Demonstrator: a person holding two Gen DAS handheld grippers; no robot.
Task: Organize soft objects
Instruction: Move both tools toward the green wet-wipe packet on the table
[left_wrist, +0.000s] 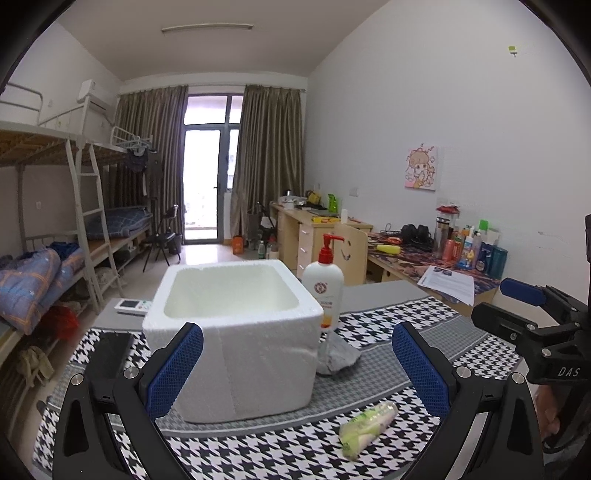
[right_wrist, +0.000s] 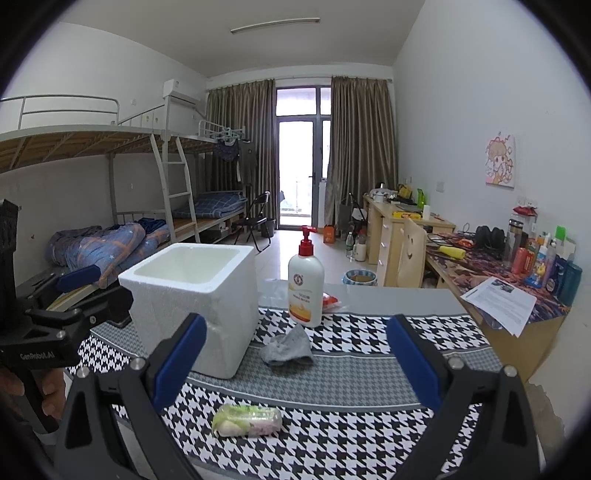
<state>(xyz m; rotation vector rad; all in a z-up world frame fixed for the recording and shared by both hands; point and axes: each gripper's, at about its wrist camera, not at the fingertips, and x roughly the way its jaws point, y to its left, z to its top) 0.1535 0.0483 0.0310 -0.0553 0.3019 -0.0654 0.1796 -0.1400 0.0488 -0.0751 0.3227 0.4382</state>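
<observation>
Both grippers hover with jaws spread wide and empty above the houndstooth-patterned cloth (right_wrist: 351, 332); the right gripper (right_wrist: 295, 358) has the soft green-and-white plastic-wrapped packet (right_wrist: 247, 424) directly ahead and low between its fingers, long axis crosswise, so it is the nearer one. From the left gripper (left_wrist: 297, 365), that packet (left_wrist: 367, 428) lies to the right. One packet, one crumpled grey cloth (right_wrist: 288, 350), apparently a sock, one open white foam box (right_wrist: 195, 295), and one white pump bottle with a red top (right_wrist: 306, 280) are present.

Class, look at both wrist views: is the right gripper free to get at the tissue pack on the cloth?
Probably yes. The right gripper is open, and the tissue pack lies on the houndstooth cloth just ahead, between its fingers. The foam box and grey rag sit farther back.
</observation>
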